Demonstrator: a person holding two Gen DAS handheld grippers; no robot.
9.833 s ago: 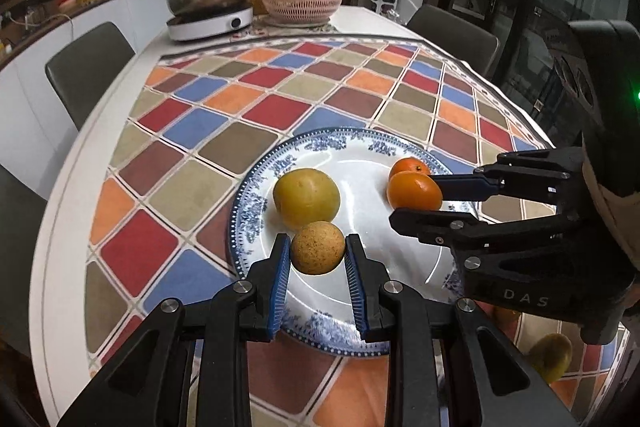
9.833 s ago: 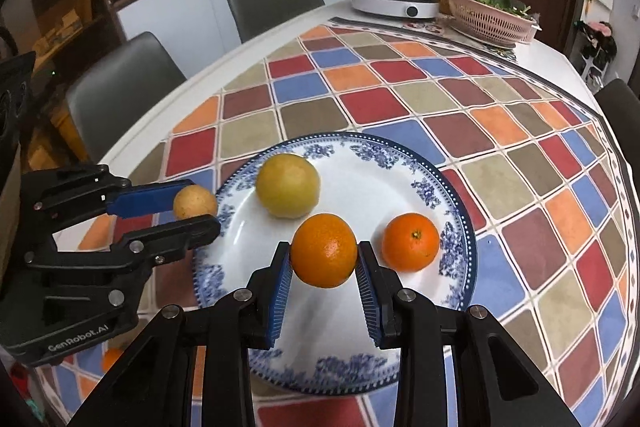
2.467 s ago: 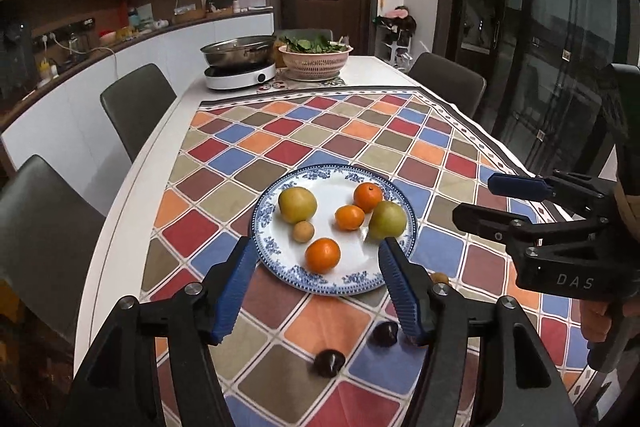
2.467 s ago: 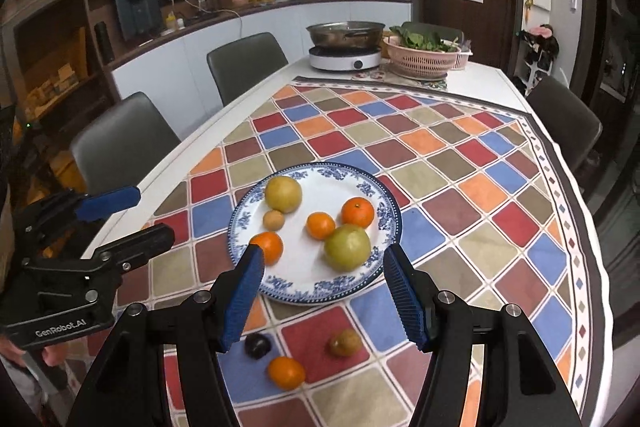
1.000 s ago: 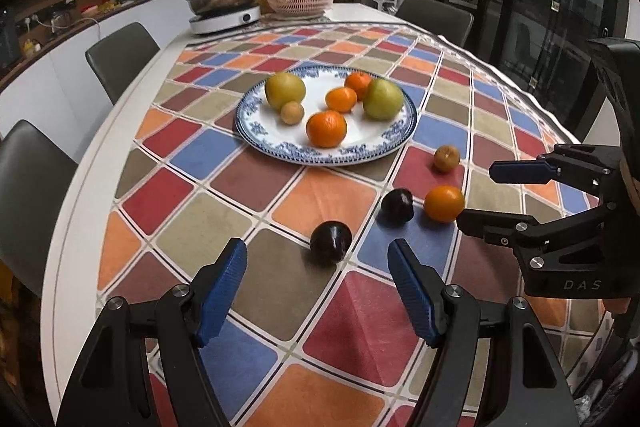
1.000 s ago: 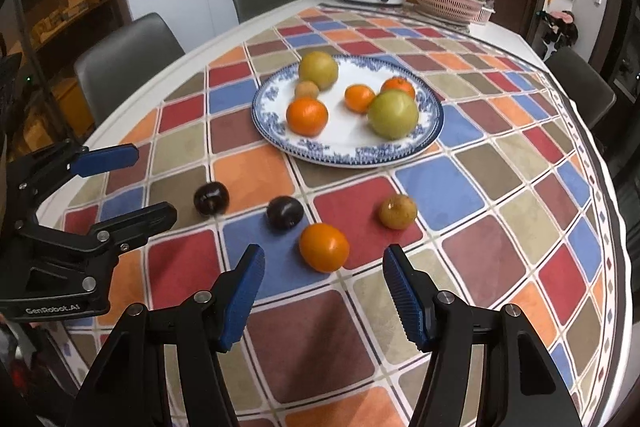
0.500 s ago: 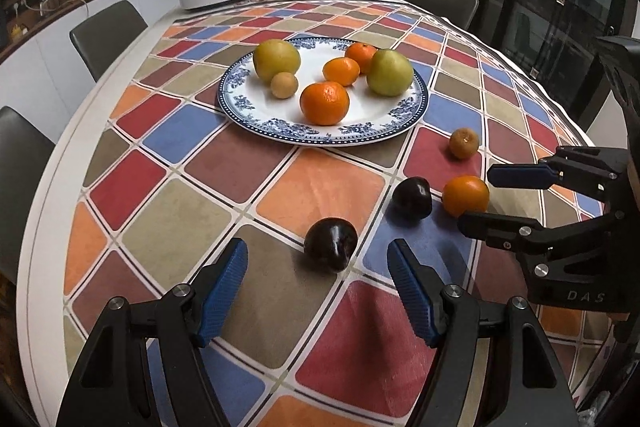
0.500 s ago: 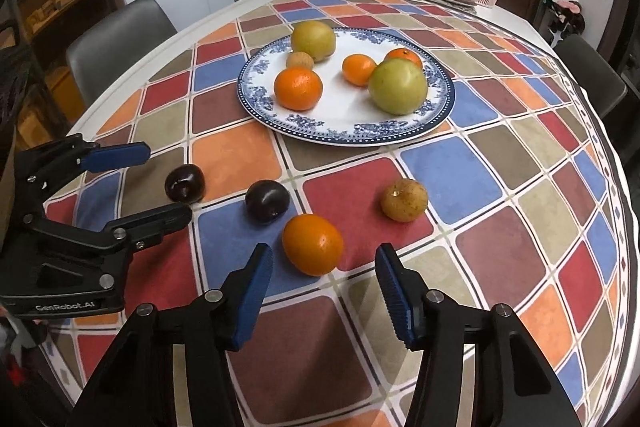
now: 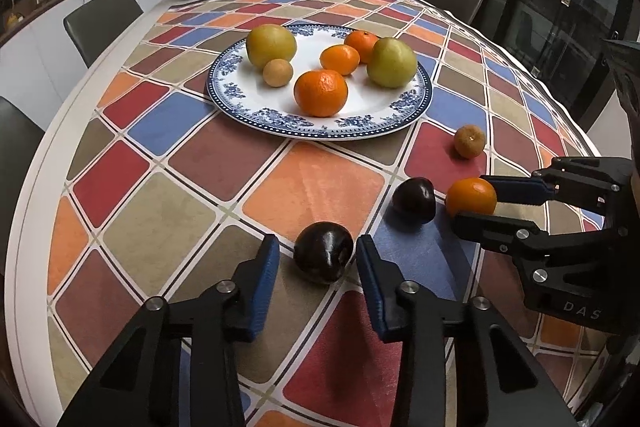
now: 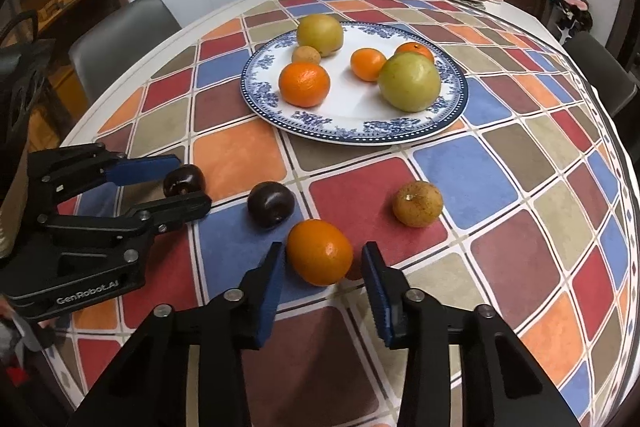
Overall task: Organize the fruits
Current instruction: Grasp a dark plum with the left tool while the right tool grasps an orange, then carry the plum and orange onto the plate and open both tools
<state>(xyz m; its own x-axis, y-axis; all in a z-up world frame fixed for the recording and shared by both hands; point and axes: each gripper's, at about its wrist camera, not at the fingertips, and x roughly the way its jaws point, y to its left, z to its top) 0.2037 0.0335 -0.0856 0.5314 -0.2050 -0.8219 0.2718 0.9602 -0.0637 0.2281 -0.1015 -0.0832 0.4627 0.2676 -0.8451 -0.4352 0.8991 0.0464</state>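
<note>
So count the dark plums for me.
2, both on the tablecloth short of the plate: one plum between the left tongs, the other plum beside the orange in the right tongs.

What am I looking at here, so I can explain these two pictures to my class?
No robot: a person holds a two-fingered gripper in each hand, each carrying a camera. The left picture looks along the left gripper, whose jaws are closing around a dark plum, not yet pinching. The right picture shows the right gripper closing likewise around an orange. On the checked tablecloth, a plate holds six fruits; a second plum and a brownish fruit lie loose.
</note>
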